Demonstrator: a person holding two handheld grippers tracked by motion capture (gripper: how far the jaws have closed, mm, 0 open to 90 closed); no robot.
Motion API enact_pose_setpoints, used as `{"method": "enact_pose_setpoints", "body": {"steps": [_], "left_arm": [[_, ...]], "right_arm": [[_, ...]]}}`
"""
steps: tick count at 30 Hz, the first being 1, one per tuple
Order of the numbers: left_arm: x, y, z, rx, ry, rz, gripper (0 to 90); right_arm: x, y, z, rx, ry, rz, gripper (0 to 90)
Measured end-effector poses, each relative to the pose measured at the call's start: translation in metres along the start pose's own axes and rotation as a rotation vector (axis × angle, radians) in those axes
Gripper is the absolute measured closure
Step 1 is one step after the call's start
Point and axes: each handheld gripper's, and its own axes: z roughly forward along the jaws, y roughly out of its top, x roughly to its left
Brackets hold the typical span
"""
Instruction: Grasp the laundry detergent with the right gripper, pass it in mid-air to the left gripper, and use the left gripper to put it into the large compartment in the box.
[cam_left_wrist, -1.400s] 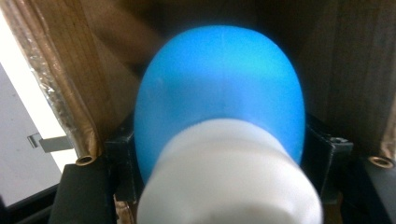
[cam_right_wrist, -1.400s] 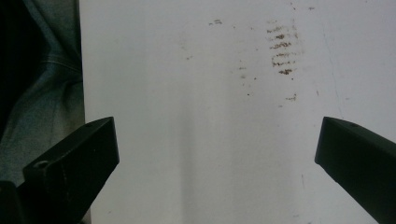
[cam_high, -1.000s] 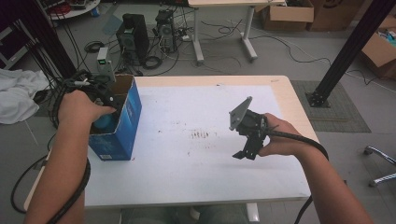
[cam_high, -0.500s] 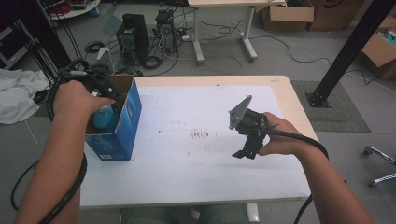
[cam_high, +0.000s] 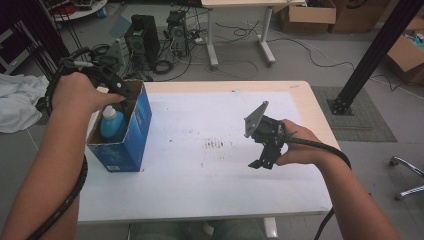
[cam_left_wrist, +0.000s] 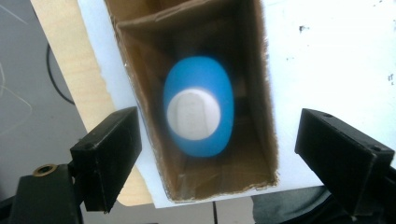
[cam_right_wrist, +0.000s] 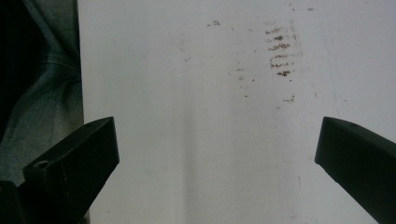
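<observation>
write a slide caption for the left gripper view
Open left gripper above a blue bottle standing in a cardboard box.

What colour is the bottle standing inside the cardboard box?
The bottle is bright blue with a white cap, clearest in the left gripper view, looking straight down into the box.

Both forearms are bare, no sleeves. Left tool (cam_high: 112, 85) is black w/ a thick black cable looping behind the hand (cam_high: 75, 92) and running along the arm. Right tool (cam_high: 265, 137) is black too, w/ a grey three-cornered plate on top and a black cable over the wrist. Jaws are flat black blocks, approx. rectangular; a small brass screw insert sits beside the left tool's jaw base.
</observation>
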Motion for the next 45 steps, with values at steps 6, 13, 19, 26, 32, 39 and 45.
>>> {"method": "enact_pose_setpoints", "body": {"steps": [6,13,19,26,32,39,45], "left_arm": [[-0.011,0.004,-0.01,-0.002,-0.004,0.058,9.7],[-0.028,0.009,-0.019,-0.005,-0.027,0.138,6.9],[-0.038,0.012,-0.022,-0.002,-0.039,0.192,3.5],[-0.053,0.012,-0.026,-0.019,-0.081,0.316,0.1],[-0.07,0.01,-0.025,-0.04,-0.126,0.474,0.1],[-0.097,0.003,-0.015,-0.031,-0.163,0.686,0.1],[-0.117,-0.008,-0.008,0.008,-0.202,0.896,0.1]], "right_arm": [[-0.002,0.003,0.002,0.004,0.007,-0.002,0.0],[-0.004,0.004,0.004,0.008,0.011,0.002,0.0],[-0.006,0.005,0.005,0.009,0.017,0.005,0.0],[-0.008,0.008,0.004,0.02,0.017,0.007,0.0],[-0.013,0.011,0.002,0.042,0.018,0.016,0.0],[-0.018,0.017,-0.005,0.068,0.014,0.012,0.0],[-0.024,0.021,-0.009,0.105,0.015,0.002,0.0]]}}
